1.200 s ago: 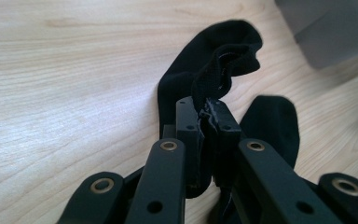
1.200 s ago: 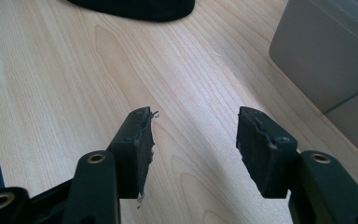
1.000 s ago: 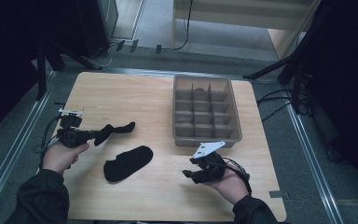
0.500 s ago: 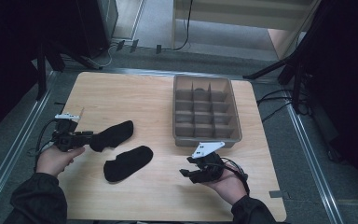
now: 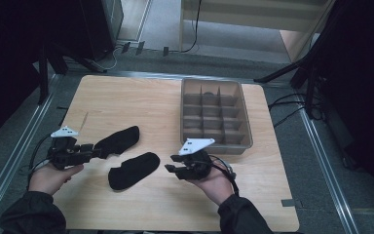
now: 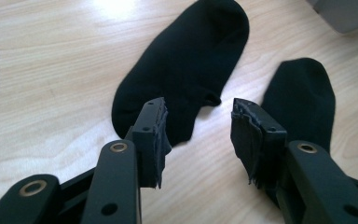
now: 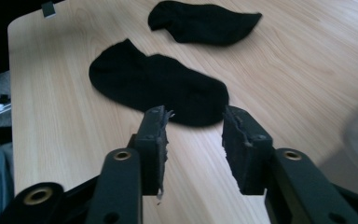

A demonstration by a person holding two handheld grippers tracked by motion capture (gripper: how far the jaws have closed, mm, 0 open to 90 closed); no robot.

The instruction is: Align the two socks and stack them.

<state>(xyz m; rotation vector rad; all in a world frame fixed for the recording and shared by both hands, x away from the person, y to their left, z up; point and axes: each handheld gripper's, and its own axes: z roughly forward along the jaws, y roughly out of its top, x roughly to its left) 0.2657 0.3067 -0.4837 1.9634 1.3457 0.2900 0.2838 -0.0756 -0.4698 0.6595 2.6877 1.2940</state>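
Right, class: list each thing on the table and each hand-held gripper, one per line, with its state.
Far sock: lying flat, released.
Near sock: lying flat, untouched.
Divided tray: upright, compartments look empty.
Left hand-held gripper: open, jaws just opened, nothing gripped.
Right hand-held gripper: open, jaws just narrowed, nothing between.

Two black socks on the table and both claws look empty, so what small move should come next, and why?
Probably ease the right claw forward to the near sock and close on its edge. Its jaws stand apart with nothing between them, the sock lies flat just ahead, and the left claw is open, off the far sock.
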